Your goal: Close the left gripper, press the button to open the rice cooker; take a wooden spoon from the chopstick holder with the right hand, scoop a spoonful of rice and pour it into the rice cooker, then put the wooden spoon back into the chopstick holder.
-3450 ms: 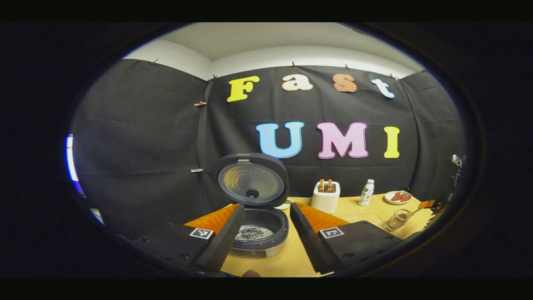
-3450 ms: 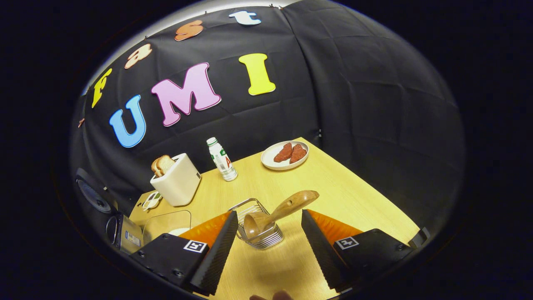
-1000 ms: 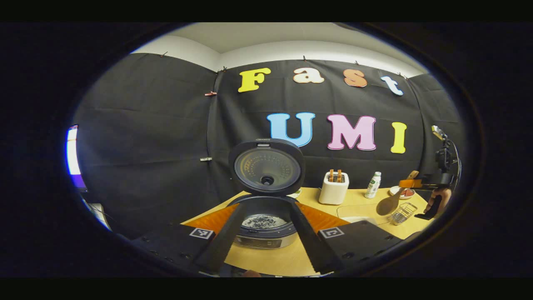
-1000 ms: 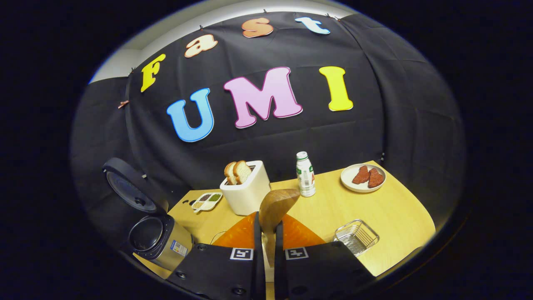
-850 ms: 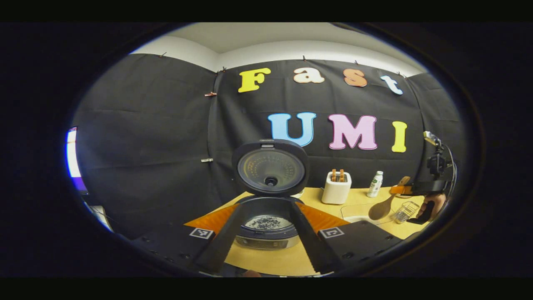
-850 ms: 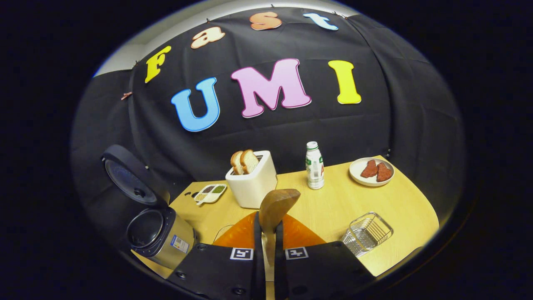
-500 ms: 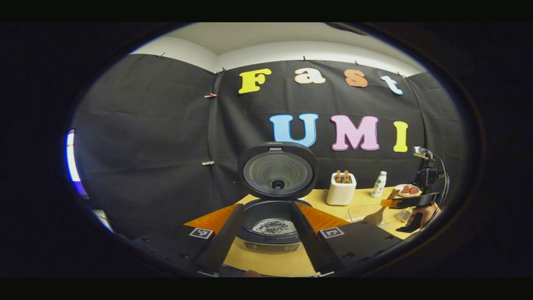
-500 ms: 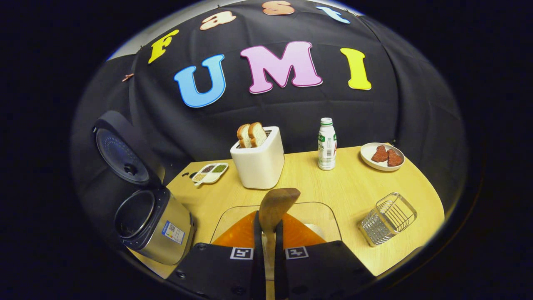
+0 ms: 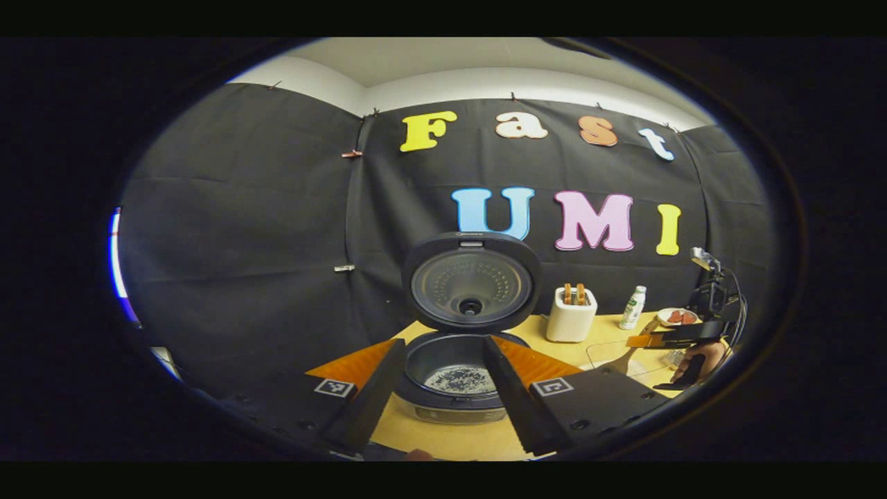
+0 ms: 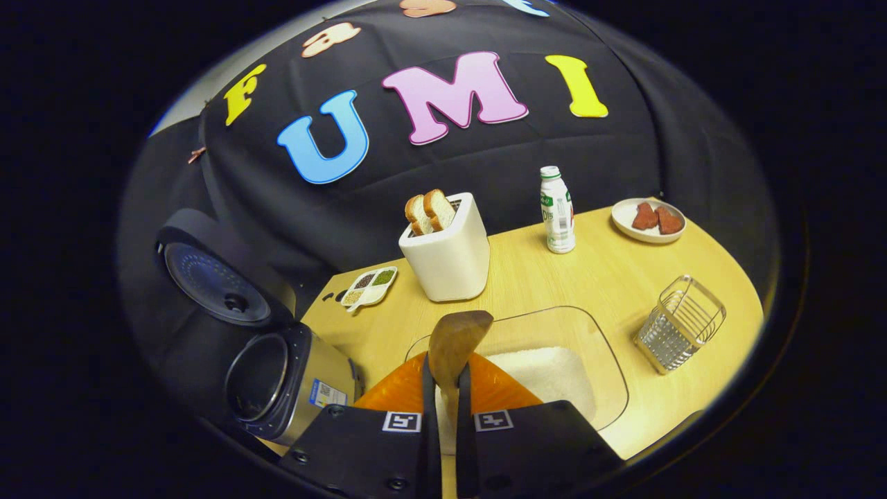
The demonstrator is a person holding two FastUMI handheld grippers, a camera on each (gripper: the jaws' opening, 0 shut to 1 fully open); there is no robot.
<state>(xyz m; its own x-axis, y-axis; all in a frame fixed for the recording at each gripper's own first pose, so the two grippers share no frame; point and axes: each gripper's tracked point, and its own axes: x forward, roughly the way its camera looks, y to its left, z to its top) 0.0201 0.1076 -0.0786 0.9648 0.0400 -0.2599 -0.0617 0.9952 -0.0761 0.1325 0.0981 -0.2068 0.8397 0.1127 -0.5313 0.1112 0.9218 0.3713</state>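
The rice cooker (image 9: 457, 405) stands with its lid (image 9: 471, 281) up and dark grains in its pot. My left gripper (image 9: 443, 342) is open just in front of it, holding nothing. My right gripper (image 10: 443, 371) is shut on the handle of the wooden spoon (image 10: 457, 336), whose bowl points forward over the near edge of a glass container of white rice (image 10: 554, 371). The rice cooker (image 10: 291, 378) lies to its left, and the wire chopstick holder (image 10: 679, 322) stands empty at the right. In the left gripper view the right gripper (image 9: 665, 339) hangs over the container, held by a hand (image 9: 696, 357).
A white toaster (image 10: 447, 253) with two bread slices stands behind the glass container. A small bottle (image 10: 556, 208) and a plate of red meat slices (image 10: 648, 220) are at the back right. A divided dish of grains (image 10: 367, 287) lies near the cooker. The wooden table (image 10: 610, 277) ends at the right.
My right gripper shut on the spoon, lifted it out of the holder, then carried it left and down over the rice container. My left gripper stayed open, drifting slightly.
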